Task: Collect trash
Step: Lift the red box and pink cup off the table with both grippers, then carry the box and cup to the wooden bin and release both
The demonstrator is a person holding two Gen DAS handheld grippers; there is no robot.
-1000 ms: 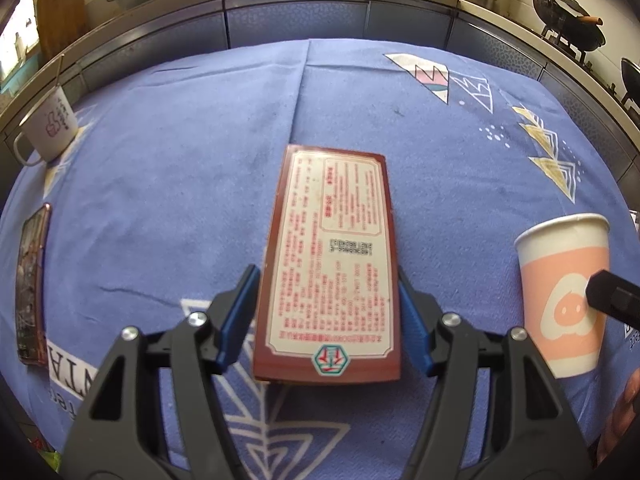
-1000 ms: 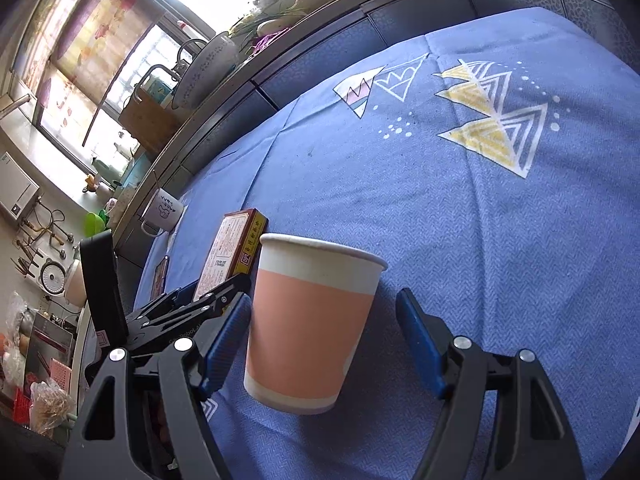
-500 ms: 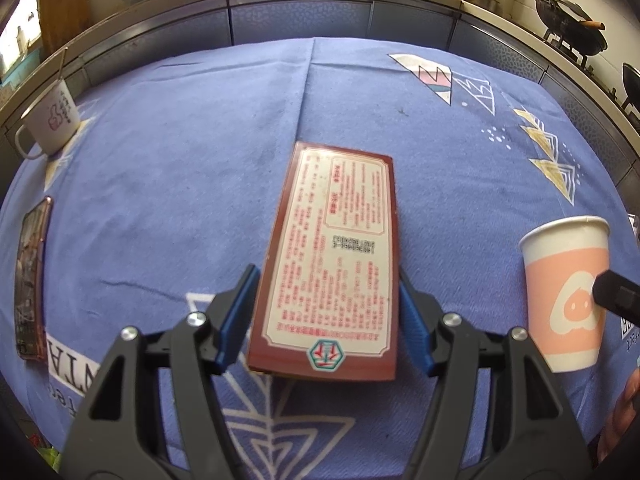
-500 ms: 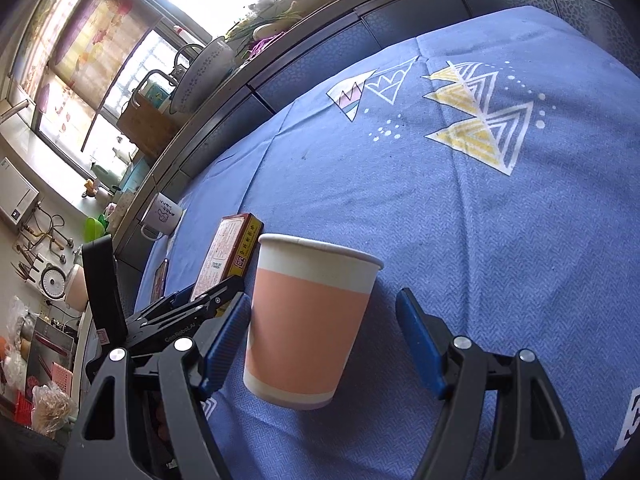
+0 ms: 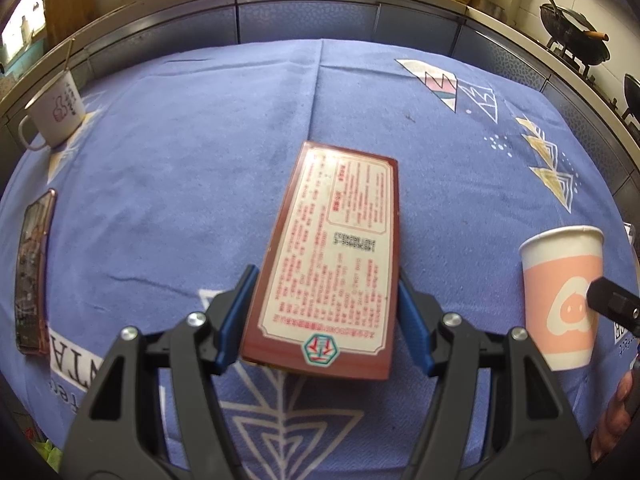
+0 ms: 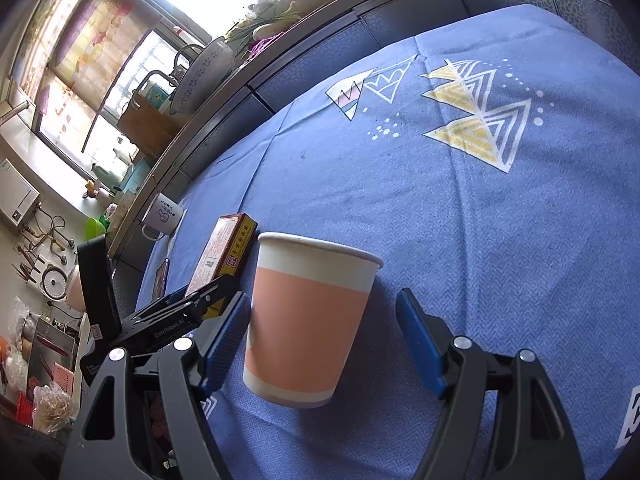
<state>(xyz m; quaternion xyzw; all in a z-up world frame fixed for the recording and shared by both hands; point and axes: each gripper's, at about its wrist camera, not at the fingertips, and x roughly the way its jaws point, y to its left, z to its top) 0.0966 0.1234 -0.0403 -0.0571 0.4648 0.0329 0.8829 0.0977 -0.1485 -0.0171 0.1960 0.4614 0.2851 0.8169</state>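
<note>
A flat red box with a white label is held by the left gripper in the lower middle of the left wrist view. The two blue pads are pressed against its long sides, so the gripper is clamped on the box. The near end of the box looks lifted a little off the blue cloth, but this cannot be told for sure.

A pink and white paper cup is seen at the right edge of that view, standing upright on the cloth. In the right wrist view the same paper cup is seen in the lower middle, between the fingers of the right gripper. The left blue pad is touching or just beside the cup wall. The right blue pad is set apart from the cup, with cloth showing in the gap. The right gripper is spread apart around the cup, not clamped.

A white mug is seen at the upper left of the left wrist view. A phone is laid flat at the left edge. A black pan is seen at the upper right.
</note>
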